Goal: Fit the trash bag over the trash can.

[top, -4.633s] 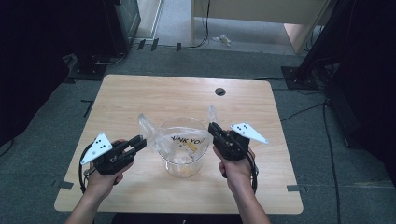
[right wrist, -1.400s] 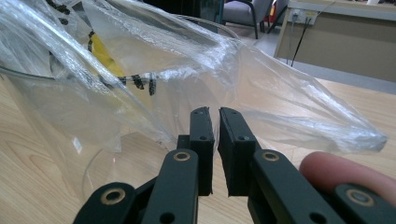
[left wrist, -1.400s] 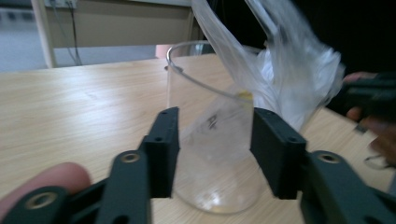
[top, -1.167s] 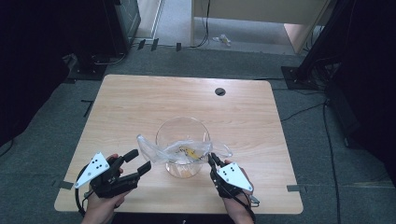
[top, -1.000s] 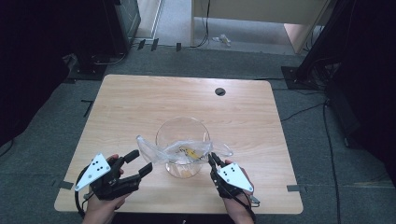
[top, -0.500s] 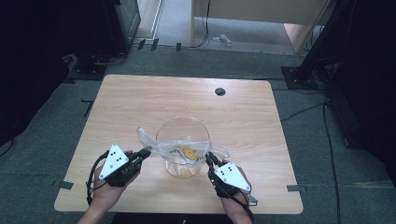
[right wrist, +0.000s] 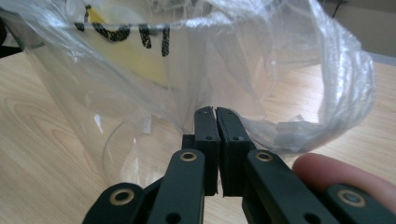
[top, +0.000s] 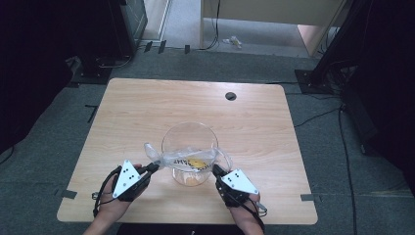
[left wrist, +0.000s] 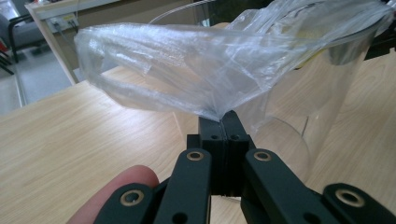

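While the clear plastic bag [top: 188, 159] drapes over the glass bowl [top: 190, 152] near the table's [top: 254, 127] front edge in the high view, the left gripper [top: 152, 167] and right gripper [top: 215, 170] flank it. Along the left gripper view, its jaws, having just closed, pinch the bag's film [left wrist: 205, 70]. Along the right gripper view, its jaws clamp the bag's other side [right wrist: 261, 84].

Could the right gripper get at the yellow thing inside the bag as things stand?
Probably not. The right gripper is shut on the clear plastic bag outside the glass container; the yellow thing lies within both, and the left gripper pinches the bag's other side.
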A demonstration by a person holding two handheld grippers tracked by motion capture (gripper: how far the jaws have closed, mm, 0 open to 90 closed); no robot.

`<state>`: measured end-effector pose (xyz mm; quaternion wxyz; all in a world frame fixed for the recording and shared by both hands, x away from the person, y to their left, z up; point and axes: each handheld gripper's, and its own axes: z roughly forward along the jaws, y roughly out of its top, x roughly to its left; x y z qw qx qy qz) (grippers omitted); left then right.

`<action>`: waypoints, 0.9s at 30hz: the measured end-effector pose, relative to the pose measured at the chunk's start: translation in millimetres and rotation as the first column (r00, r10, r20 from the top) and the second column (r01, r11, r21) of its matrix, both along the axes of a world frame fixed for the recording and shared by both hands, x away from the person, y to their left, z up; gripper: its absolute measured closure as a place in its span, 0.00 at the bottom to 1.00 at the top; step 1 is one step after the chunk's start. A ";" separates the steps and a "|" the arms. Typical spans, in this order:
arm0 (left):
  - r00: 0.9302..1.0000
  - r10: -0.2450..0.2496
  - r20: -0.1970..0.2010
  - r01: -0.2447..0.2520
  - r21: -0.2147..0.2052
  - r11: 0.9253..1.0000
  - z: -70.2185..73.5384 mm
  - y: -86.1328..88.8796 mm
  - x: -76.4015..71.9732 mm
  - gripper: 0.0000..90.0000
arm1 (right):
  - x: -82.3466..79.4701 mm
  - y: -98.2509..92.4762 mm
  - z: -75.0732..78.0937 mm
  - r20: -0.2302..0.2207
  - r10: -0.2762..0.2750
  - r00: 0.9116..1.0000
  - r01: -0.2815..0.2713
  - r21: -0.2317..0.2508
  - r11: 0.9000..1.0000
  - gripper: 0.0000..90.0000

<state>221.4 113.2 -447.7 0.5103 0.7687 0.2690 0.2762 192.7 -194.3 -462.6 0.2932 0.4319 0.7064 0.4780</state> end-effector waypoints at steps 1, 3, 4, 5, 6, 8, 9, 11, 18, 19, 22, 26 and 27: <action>1.000 0.011 0.005 -0.011 0.008 1.000 -1.5 0.2 1.0 1.00 | -0.1 0.8 -0.2 -0.005 0.007 1.000 -0.007 0.002 1.000 0.99; 1.000 0.027 0.013 -0.027 0.001 1.000 -3.6 1.3 1.7 1.00 | -0.8 2.7 -0.4 -0.011 0.020 1.000 -0.021 -0.010 1.000 1.00; 0.999 0.033 0.024 -0.033 0.000 0.999 -3.9 1.8 0.7 1.00 | -1.1 3.7 -0.6 -0.012 0.026 1.000 -0.026 -0.019 0.999 1.00; 0.998 0.049 0.045 -0.049 -0.004 0.999 -2.4 2.0 -3.1 1.00 | -1.4 4.7 -1.0 -0.015 0.028 1.000 -0.028 -0.026 0.999 1.00; 0.996 0.047 0.073 -0.046 -0.020 0.999 0.7 1.6 -8.5 1.00 | -1.4 5.0 -1.6 -0.018 0.033 0.999 -0.034 -0.032 0.999 1.00; 0.989 0.044 0.141 -0.046 0.006 0.999 8.5 -0.9 -17.5 1.00 | 0.4 5.0 -4.6 -0.033 0.026 0.999 -0.028 -0.056 0.998 1.00; 0.988 0.038 0.152 -0.040 0.012 0.999 11.0 -1.9 -18.8 1.00 | 2.1 3.9 -6.8 -0.047 0.022 0.999 -0.025 -0.058 0.998 1.00; 0.992 0.019 0.124 -0.019 -0.003 1.000 9.2 -1.1 -16.0 1.00 | 5.1 1.7 -10.3 -0.077 0.019 0.997 -0.022 -0.041 0.999 1.00; 0.998 0.062 0.001 -0.062 -0.019 0.998 -9.0 5.0 2.3 1.00 | 1.3 1.5 -4.5 -0.049 0.023 0.999 -0.025 -0.039 0.999 1.00; 0.998 0.070 -0.004 -0.071 -0.017 0.997 -9.0 5.7 4.0 1.00 | 1.4 1.4 -3.7 -0.045 0.023 0.999 -0.024 -0.040 0.999 1.00; 0.996 0.085 -0.004 -0.085 -0.017 0.996 -10.1 7.1 6.7 1.00 | 2.9 1.5 -4.5 -0.056 0.023 0.998 -0.025 -0.045 0.999 1.00; 0.994 0.111 -0.006 -0.111 -0.012 0.994 -11.8 8.8 10.3 1.00 | 5.8 1.3 -9.7 -0.082 0.027 0.996 -0.032 -0.054 0.998 1.00; 0.992 0.128 -0.009 -0.128 -0.019 0.992 -10.9 9.9 12.1 1.00 | 5.5 0.8 -9.2 -0.082 0.028 0.996 -0.032 -0.047 0.998 0.99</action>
